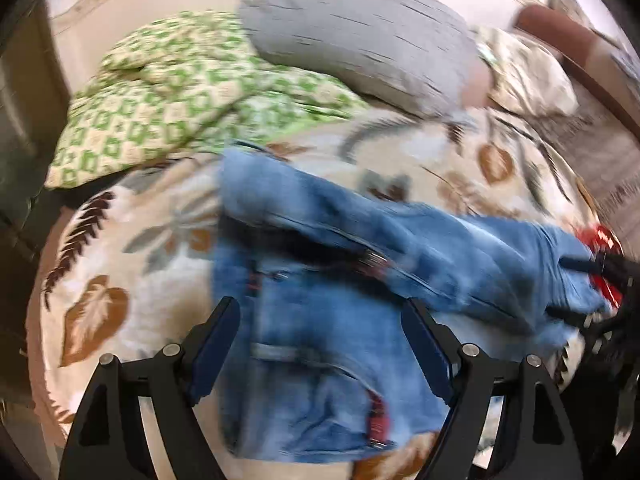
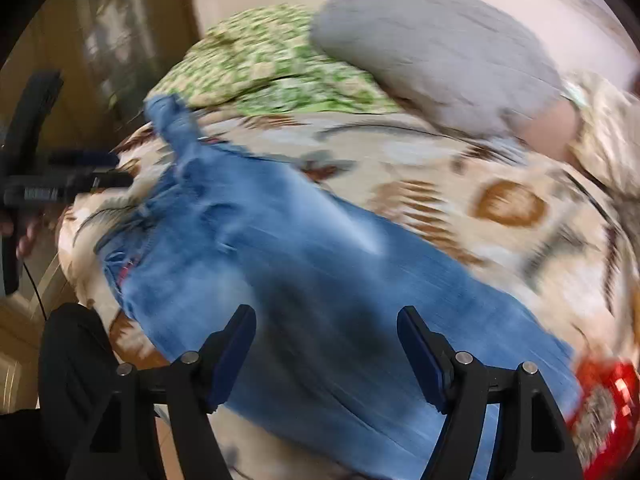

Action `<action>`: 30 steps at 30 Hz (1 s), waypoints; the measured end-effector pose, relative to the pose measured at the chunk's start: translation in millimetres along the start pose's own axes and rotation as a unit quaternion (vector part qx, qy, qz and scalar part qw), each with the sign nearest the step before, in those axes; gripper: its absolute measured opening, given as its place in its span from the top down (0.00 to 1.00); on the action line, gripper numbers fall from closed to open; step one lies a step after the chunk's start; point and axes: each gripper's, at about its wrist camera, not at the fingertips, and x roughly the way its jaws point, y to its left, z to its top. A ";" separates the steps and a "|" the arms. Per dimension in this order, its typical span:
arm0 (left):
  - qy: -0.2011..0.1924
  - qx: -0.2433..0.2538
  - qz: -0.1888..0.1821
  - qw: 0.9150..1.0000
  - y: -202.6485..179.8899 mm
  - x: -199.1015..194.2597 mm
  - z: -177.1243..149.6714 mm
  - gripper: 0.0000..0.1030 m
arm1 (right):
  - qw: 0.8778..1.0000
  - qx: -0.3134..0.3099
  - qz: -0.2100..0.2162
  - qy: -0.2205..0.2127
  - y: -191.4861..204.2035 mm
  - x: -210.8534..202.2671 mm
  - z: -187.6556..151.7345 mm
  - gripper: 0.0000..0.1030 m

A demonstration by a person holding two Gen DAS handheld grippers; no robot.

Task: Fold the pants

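Note:
Blue jeans (image 1: pixel 332 264) lie spread across a leaf-patterned bedspread (image 1: pixel 120 264). In the left wrist view the waist end with pockets lies below my left gripper (image 1: pixel 322 312), which is open and empty above the denim. In the right wrist view the legs of the jeans (image 2: pixel 312 280) stretch from upper left to lower right. My right gripper (image 2: pixel 326 320) is open and empty above them. The left gripper also shows at the left edge of the right wrist view (image 2: pixel 104 168); the right gripper shows at the right edge of the left wrist view (image 1: pixel 576 284). Both views are motion-blurred.
A green-patterned quilt (image 1: pixel 160 96) and a grey pillow (image 1: pixel 360 32) lie at the far side of the bed. A red patterned item (image 2: pixel 608 396) lies by the leg hems. A wooden cabinet (image 2: pixel 100 40) stands to the left. My dark-clothed leg (image 2: pixel 68 368) is at the bed's near edge.

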 end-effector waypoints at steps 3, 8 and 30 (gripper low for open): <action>-0.008 -0.029 0.001 1.000 21.2 1.9 13.3 0.19 | 1.000 -0.026 0.013 0.003 28.2 26.1 18.7 0.26; -0.023 -0.048 -0.001 0.999 32.0 16.1 46.2 0.18 | 0.997 -0.075 0.012 -0.007 69.2 61.7 48.8 0.26; -0.007 -0.032 -0.095 0.995 36.5 -41.3 -32.9 0.80 | 0.981 -0.181 0.057 -0.035 116.5 25.2 27.0 0.91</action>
